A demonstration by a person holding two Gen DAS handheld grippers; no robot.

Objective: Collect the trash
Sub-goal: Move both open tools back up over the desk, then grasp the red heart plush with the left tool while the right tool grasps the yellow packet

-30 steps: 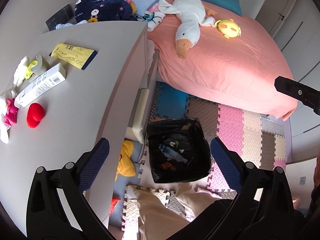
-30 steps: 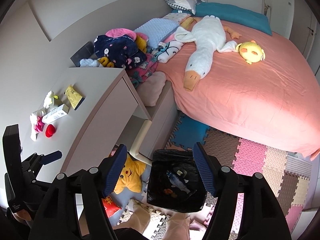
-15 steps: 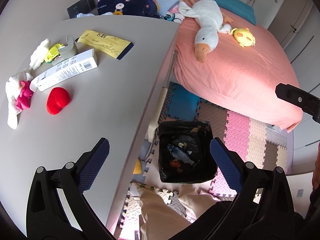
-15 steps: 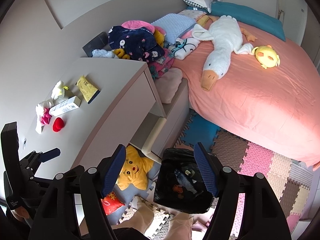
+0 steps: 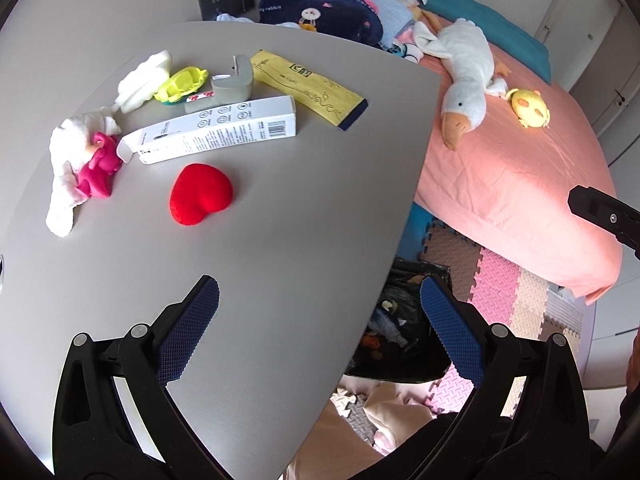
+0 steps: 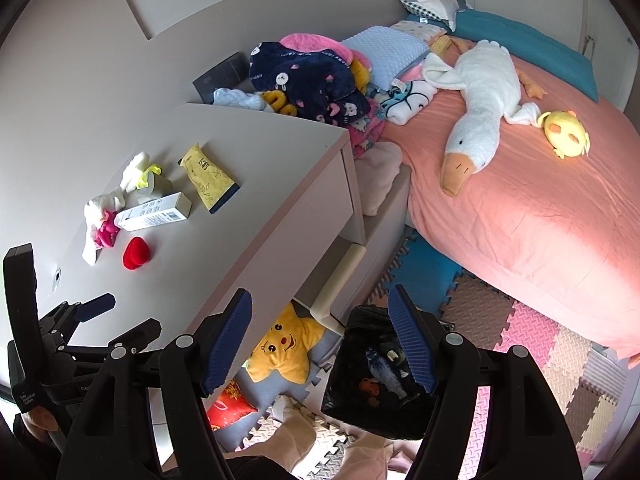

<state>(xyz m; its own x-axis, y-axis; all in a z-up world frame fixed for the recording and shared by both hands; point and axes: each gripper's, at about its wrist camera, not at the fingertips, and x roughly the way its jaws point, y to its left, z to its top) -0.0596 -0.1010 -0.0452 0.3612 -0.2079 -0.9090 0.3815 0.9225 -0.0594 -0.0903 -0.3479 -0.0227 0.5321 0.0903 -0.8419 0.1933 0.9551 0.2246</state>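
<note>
Trash lies on the grey desk [image 5: 280, 208]: a white carton [image 5: 212, 130], a yellow wrapper [image 5: 308, 88], a red heart [image 5: 200, 194], white tissue [image 5: 68, 160] with a pink piece [image 5: 98, 170], and a yellow-green scrap [image 5: 182, 84]. My left gripper [image 5: 320, 320] is open and empty above the desk's near edge; it also shows in the right wrist view [image 6: 100, 316]. My right gripper [image 6: 320, 340] is open and empty above the black trash bag [image 6: 376, 384], which holds a few scraps. The bag stands on the floor beside the desk [image 5: 400, 336].
A pink bed [image 6: 540, 208] with a white goose toy [image 6: 480, 100] and a yellow chick [image 6: 566, 134] fills the right. Clothes [image 6: 308, 80] pile behind the desk. A yellow star pillow [image 6: 286, 344] lies under the desk. Foam mats [image 6: 540, 340] cover the floor.
My left gripper has moved left from over the trash bag to over the desk, so the trash items look closer. My right gripper has shifted slightly, still over the bag. Both stay open.
</note>
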